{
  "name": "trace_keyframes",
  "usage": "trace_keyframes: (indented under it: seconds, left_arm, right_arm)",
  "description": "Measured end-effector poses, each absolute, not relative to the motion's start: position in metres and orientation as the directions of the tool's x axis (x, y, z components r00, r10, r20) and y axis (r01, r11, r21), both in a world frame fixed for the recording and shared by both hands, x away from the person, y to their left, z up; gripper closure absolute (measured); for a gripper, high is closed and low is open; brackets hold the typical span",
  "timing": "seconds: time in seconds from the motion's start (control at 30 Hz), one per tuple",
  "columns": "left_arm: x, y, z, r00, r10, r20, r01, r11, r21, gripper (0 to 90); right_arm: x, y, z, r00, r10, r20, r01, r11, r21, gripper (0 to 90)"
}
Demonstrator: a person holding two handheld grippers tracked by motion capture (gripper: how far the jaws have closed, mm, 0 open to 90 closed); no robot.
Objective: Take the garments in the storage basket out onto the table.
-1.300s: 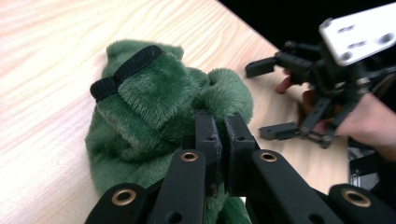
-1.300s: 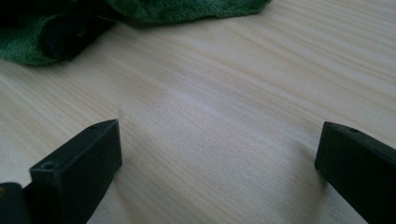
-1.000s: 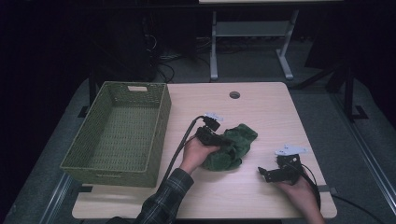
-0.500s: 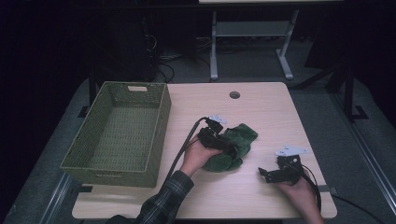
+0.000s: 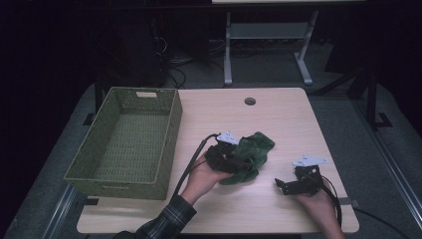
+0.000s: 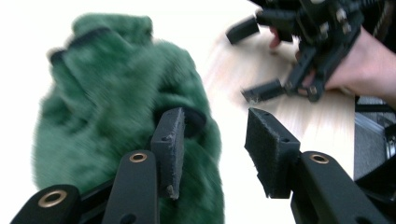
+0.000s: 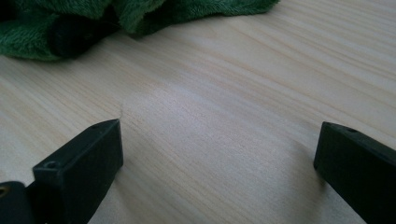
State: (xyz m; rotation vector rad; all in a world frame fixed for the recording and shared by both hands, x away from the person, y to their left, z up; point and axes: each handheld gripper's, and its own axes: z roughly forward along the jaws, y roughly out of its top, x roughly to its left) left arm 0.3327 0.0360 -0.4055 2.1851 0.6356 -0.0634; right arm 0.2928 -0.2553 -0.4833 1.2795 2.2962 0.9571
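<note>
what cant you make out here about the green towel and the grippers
- Fluffy green towel, left gripper view: blurred, its top washed out by glare.
- Left gripper, high view: jaws too small and dark to read.
- Woven green basket, high view: near inner wall hidden by its rim.

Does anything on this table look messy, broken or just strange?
Nothing looks broken or spilled. The only untidy thing is the green fluffy cloth, lying crumpled in a heap on the table beside the left claw, whose jaws are open. The woven basket sits straight.
</note>
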Motion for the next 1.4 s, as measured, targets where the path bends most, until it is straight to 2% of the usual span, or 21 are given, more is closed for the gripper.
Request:
trace_keyframes:
  seconds: [0.17, 0.3, 0.4, 0.53, 0.57, 0.67, 0.77, 0.9, 0.93, 0.97, 1.03, 1.4]
  left_arm:
    - [0.319, 0.034, -0.418, 0.878, 0.400, -0.262, 0.454, -0.525, 0.720, 56.2]
    - [0.320, 0.030, -0.429, 0.871, 0.418, -0.258, 0.467, -0.543, 0.698, 55.4]
    - [0.322, 0.028, -0.436, 0.877, 0.440, -0.195, 0.446, -0.589, 0.674, 54.1]
    - [0.328, 0.031, -0.445, 0.874, 0.452, -0.180, 0.450, -0.611, 0.651, 53.8]
    - [0.329, 0.031, -0.446, 0.872, 0.455, -0.181, 0.454, -0.612, 0.648, 54.0]
    - [0.332, 0.033, -0.449, 0.862, 0.473, -0.183, 0.468, -0.602, 0.647, 59.5]
    - [0.336, 0.036, -0.450, 0.869, 0.462, -0.175, 0.459, -0.624, 0.632, 72.3]
    - [0.339, 0.036, -0.452, 0.870, 0.446, -0.211, 0.470, -0.618, 0.630, 84.1]
    - [0.339, 0.036, -0.452, 0.871, 0.442, -0.216, 0.469, -0.617, 0.632, 85.2]
    - [0.339, 0.037, -0.451, 0.869, 0.442, -0.223, 0.473, -0.610, 0.635, 86.0]
    - [0.338, 0.039, -0.448, 0.870, 0.437, -0.231, 0.474, -0.605, 0.640, 86.3]
    - [0.334, 0.051, -0.433, 0.872, 0.404, -0.274, 0.471, -0.548, 0.692, 86.6]
  right_arm:
    - [0.293, -0.255, -0.483, -0.534, 0.845, 0.027, 0.614, 0.366, 0.699, 1.1]
    - [0.293, -0.255, -0.483, -0.534, 0.845, 0.026, 0.614, 0.366, 0.699, 1.1]
    - [0.293, -0.255, -0.483, -0.534, 0.845, 0.027, 0.615, 0.366, 0.699, 1.1]
    - [0.293, -0.255, -0.483, -0.533, 0.845, 0.027, 0.615, 0.366, 0.699, 1.2]
    - [0.293, -0.255, -0.483, -0.534, 0.845, 0.027, 0.614, 0.365, 0.699, 3.0]
    - [0.290, -0.257, -0.480, -0.542, 0.840, 0.030, 0.608, 0.367, 0.704, 15.5]
    - [0.286, -0.255, -0.474, -0.559, 0.828, 0.044, 0.594, 0.363, 0.718, 22.5]
    - [0.281, -0.250, -0.469, -0.603, 0.791, 0.104, 0.574, 0.340, 0.745, 28.6]
    - [0.280, -0.248, -0.468, -0.619, 0.776, 0.121, 0.569, 0.337, 0.750, 30.9]
    - [0.279, -0.245, -0.468, -0.635, 0.758, 0.149, 0.571, 0.330, 0.752, 36.9]
    - [0.279, -0.239, -0.468, -0.671, 0.718, 0.184, 0.562, 0.331, 0.758, 41.3]
    - [0.293, -0.203, -0.474, -0.746, 0.627, 0.223, 0.543, 0.380, 0.749, 49.4]
